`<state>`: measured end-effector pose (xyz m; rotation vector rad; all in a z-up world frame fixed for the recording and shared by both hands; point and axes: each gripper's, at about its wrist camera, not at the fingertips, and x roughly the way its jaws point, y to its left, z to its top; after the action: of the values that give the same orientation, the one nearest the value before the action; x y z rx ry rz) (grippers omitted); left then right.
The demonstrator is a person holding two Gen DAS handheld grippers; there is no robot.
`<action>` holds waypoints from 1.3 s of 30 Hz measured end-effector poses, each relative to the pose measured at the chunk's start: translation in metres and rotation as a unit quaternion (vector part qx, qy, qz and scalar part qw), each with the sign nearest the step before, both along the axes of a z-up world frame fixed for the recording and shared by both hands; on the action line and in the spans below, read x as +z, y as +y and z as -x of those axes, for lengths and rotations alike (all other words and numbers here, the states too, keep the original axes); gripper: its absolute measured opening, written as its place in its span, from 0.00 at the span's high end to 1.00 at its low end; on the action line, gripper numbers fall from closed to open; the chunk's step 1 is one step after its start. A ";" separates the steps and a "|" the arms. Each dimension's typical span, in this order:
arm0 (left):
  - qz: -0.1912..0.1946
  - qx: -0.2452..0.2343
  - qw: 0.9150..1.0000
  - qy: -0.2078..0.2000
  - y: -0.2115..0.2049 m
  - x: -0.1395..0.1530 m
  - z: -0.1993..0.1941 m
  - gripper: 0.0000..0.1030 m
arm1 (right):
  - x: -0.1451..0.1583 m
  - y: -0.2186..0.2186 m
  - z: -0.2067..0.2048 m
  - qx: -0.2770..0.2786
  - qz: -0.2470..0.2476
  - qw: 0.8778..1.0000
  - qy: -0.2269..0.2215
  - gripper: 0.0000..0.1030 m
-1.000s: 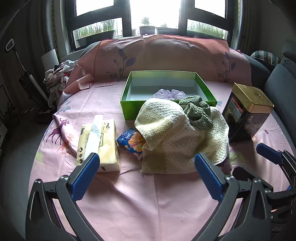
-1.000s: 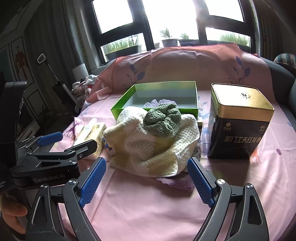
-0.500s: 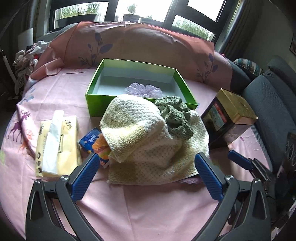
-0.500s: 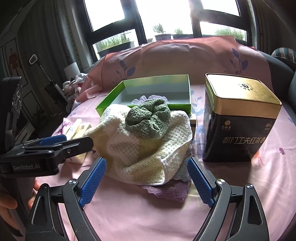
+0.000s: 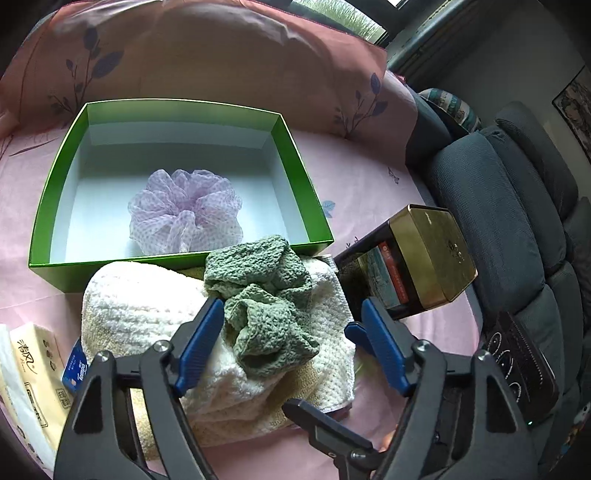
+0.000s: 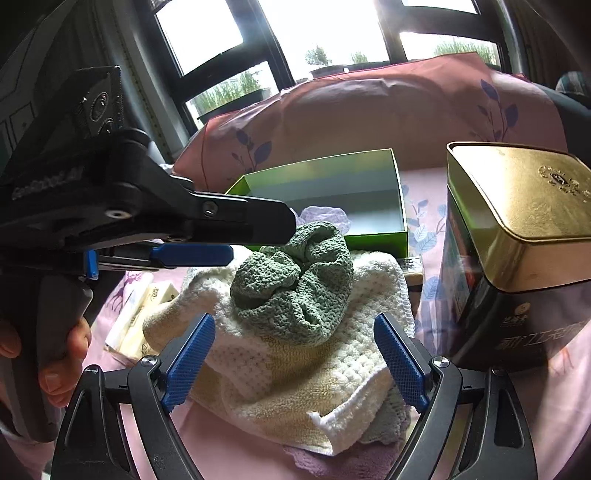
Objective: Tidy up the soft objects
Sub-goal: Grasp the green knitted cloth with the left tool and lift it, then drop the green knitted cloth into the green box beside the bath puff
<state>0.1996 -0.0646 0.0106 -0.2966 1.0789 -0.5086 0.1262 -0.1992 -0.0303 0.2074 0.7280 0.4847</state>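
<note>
We are reaching for the green cloth (image 5: 266,302), which sits between the pads of our left gripper (image 5: 291,343), whose jaws have just been narrowing but aren't yet pressing. Our right gripper (image 6: 295,365) hangs wide just before the cream towel (image 6: 295,369). Next we judge: pinch, lift, carry ahead into the green box (image 5: 295,162).

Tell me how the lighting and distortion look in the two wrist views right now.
Right wrist view: windows blown out white, so the left gripper reads as a dark silhouette. Left wrist view: even, soft light, the green cloth sharp. Both views: fisheye bending, dark corners.
</note>
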 end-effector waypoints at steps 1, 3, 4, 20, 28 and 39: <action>0.000 0.002 1.000 0.007 -0.002 -0.003 -0.002 0.32 | -0.003 -0.001 -0.002 -0.002 -0.007 1.000 0.004 0.16; 0.022 -0.004 1.000 0.018 -0.002 -0.006 -0.004 0.36 | -0.007 -0.002 -0.005 0.001 -0.019 1.000 0.008 0.22; 0.025 -0.005 0.999 0.020 -0.004 -0.007 -0.004 0.37 | -0.010 -0.002 -0.007 0.004 -0.024 1.000 0.011 0.24; 0.043 0.012 0.998 0.039 0.011 -0.009 0.011 0.92 | -0.002 0.002 -0.005 0.018 -0.011 1.000 0.002 0.86; 0.055 0.028 0.997 -0.049 0.030 0.062 0.008 0.92 | 0.069 0.020 -0.015 0.039 0.020 0.995 -0.087 0.86; 0.014 0.116 0.993 -0.030 0.073 0.043 -0.075 0.92 | 0.059 0.080 -0.117 0.072 0.055 0.995 -0.037 0.84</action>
<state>0.2751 0.0081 0.0537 -0.4239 0.9642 -0.3234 0.2431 -0.1195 0.0292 0.0336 0.6984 0.5843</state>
